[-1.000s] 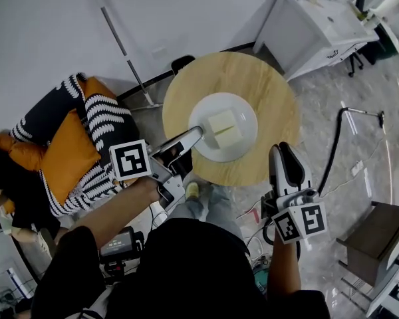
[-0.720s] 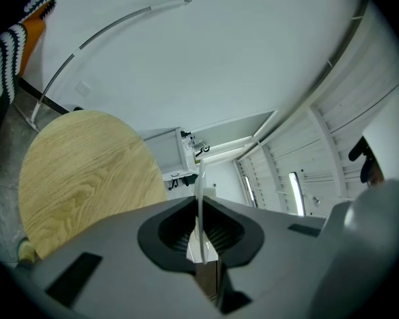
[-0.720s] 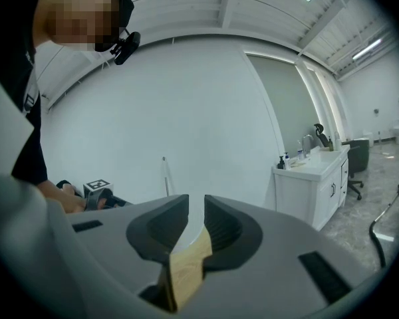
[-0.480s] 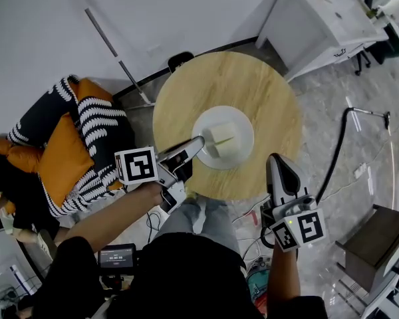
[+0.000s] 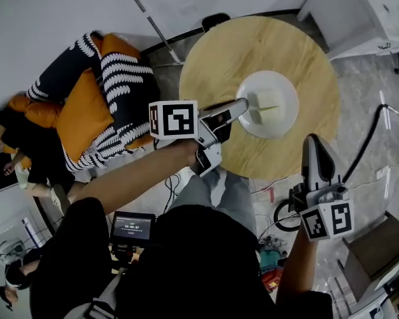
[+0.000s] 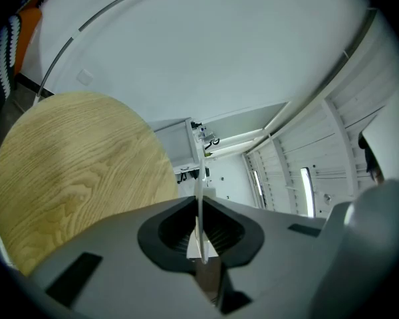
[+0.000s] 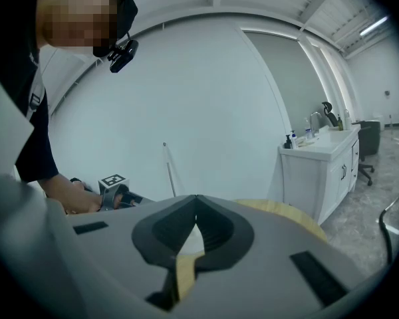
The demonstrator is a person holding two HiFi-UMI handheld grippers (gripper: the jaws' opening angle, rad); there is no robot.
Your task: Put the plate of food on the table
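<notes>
head view: the plate (image 5: 284,90) with its pale food (image 5: 263,102) has come down closer to the table (image 5: 253,52). it sits just ahead of my left fingers (image 5: 229,110), which stay clamped on its near rim, so i judge the set-down nearly done. my right fingers (image 5: 317,158) are together and empty, beyond the table's edge. i cannot tell whether the plate's base already touches the wood.

We have brought the plate (image 5: 286,88) down closer to the table (image 5: 219,52), its rim pinched in the left gripper (image 5: 242,104), so it looks smaller against the wood. In our head view the table and the striped cushions (image 5: 116,88) now sit further right.
</notes>
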